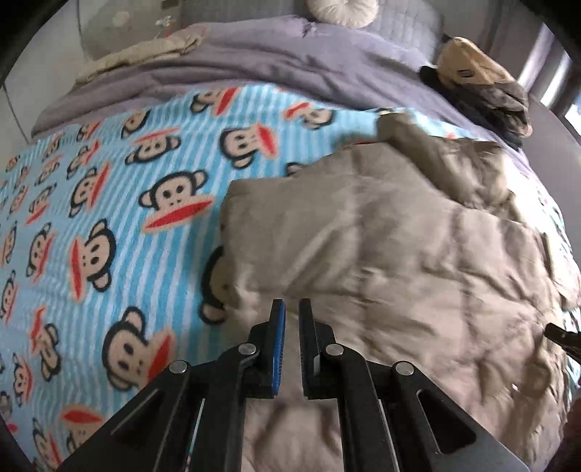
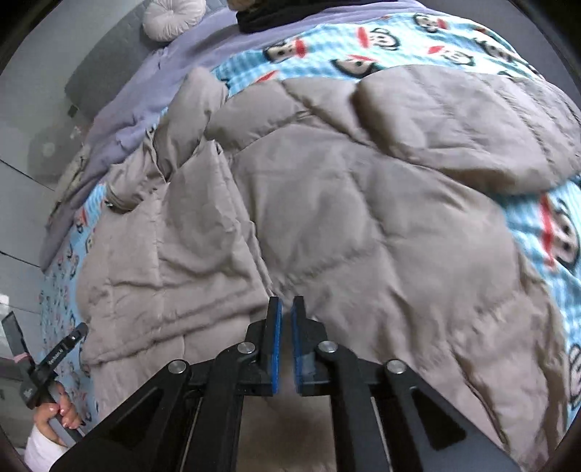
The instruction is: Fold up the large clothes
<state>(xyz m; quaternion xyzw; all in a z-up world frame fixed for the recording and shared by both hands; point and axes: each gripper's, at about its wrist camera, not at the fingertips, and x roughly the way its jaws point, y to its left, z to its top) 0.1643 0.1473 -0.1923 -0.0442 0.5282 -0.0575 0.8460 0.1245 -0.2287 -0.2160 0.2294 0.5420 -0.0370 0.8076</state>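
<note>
Over the blue monkey-print fleece blanket, I note my left gripper and right gripper both clenched empty above the taupe quilted puffer coat spread across it, so slick padding may slide and spoil any fold.

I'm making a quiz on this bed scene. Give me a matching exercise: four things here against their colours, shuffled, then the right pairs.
Things:
1. puffer jacket
2. monkey-print blanket
3. duvet
4. round cushion

Colours:
A. lilac
B. off-white
C. taupe grey
D. light blue with white stripes

Pairs: 1-C, 2-D, 3-A, 4-B
</note>
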